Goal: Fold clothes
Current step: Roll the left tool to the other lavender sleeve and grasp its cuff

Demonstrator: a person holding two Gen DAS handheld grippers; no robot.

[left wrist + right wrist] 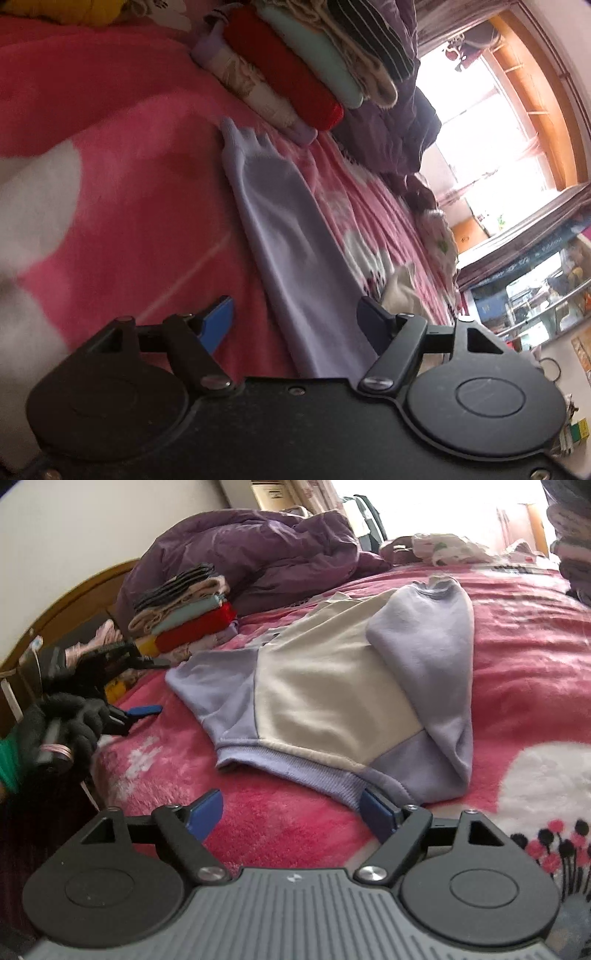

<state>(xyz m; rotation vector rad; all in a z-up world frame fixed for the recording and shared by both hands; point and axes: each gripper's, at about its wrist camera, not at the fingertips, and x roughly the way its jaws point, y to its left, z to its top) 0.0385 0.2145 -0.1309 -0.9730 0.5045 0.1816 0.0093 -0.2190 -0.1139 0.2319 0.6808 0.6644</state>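
A pink fleece blanket (280, 823) with white patches and small flower prints covers the bed and carries everything. On it, about the middle, lies a lavender and cream sweatshirt (325, 686), spread flat with its ribbed hem toward the near edge and one lavender sleeve (432, 672) folded back over the body.

The right gripper (291, 812) sits low over the blanket at the near edge, its blue-padded fingers wide apart; the hem lies just beyond them, and the right-hand finger (376, 812) is touching or almost touching the hem's corner. The left gripper (129, 686) shows at the left side of the bed, held by a hand in a black glove (70, 716), its fingers spread and closed on nothing. In its own view the left gripper (295, 317) has the sweatshirt's lavender cloth (295, 236) running up between the parted fingers, though whether they touch it cannot be told.

Toward the far left corner stands a pile of folded clothes (188, 613): a dark striped piece on top, then beige, pale green, red and a printed one below. Behind it a purple quilt (251, 554) is heaped. A wooden headboard (74, 602) curves along the left edge under a white wall. At the far end a bright window (476, 122) with an orange wooden frame glares white.
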